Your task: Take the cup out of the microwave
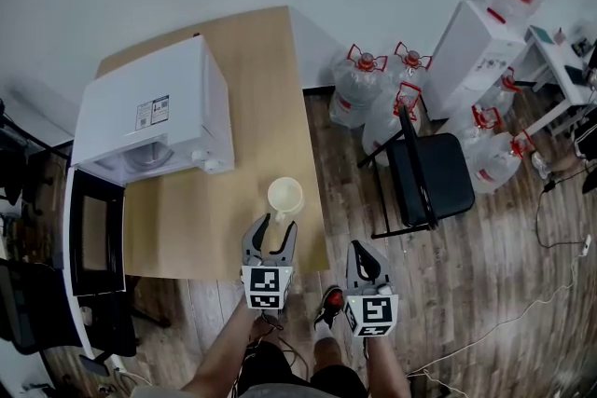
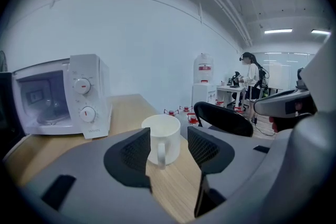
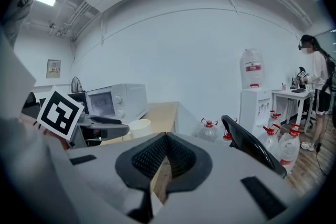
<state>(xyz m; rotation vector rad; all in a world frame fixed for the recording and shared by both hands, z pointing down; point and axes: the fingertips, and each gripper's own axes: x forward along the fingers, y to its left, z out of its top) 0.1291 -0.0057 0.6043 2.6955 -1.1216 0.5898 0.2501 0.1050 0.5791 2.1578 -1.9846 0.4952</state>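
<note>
Cup [image 1: 285, 197] on table [image 1: 201, 219], right of microwave [image 1: 154, 112]

The left gripper [image 1: 278, 228] points forward and a little down, with its jaws apart; the right gripper [image 1: 362, 249] sits just beside it, jaws shut tight together; the left forearm [image 1: 222, 361] and right forearm [image 1: 384, 370] reach forward side by side.

Black chair [image 1: 429, 177] with thin metal legs, on brown wood floor [image 1: 485, 294]. Just beside chair, light wooden table [image 1: 270, 98]. Close by chair, big clear water jugs [image 1: 359, 93] with red caps. Behind chair, tall white water cooler [image 1: 476, 61], jug on top. Farther behind chair, small white desk [image 1: 550, 61].
</note>
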